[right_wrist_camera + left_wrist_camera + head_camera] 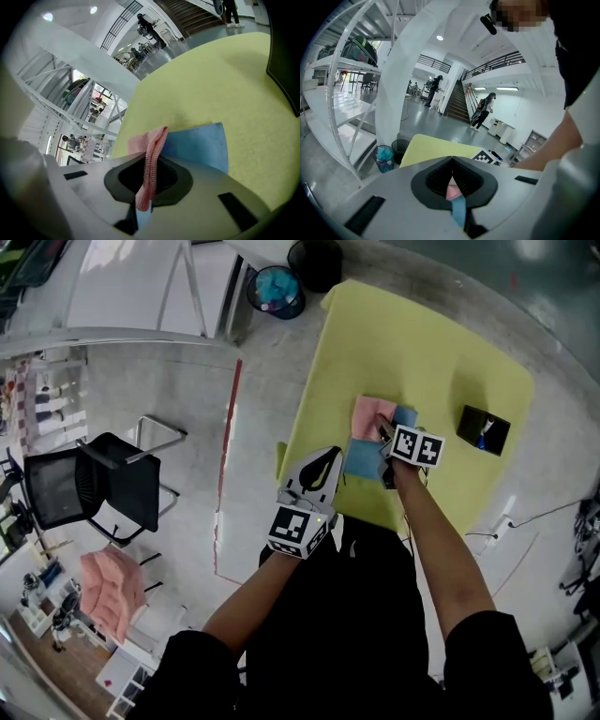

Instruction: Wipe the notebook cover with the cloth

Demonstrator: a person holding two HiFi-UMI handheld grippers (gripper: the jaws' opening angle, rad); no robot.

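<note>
A blue notebook (361, 458) lies on the yellow table (422, 343), with a pink cloth (372, 415) spread over its far part. My right gripper (385, 441) is over the notebook, shut on a fold of the cloth. In the right gripper view the pink cloth (153, 146) hangs from between the closed jaws of the right gripper (151, 163), with the notebook (199, 145) just beyond. My left gripper (322, 468) hovers at the table's near left edge, shut and holding nothing. Through the left gripper (452, 161) I glimpse the cloth (452, 191) and the notebook (459, 212).
A black case (484, 429) lies on the right of the table, also visible as the case (286, 56) in the right gripper view. Two bins (277, 289) stand on the floor past the table's far corner. A black office chair (94, 486) stands to the left.
</note>
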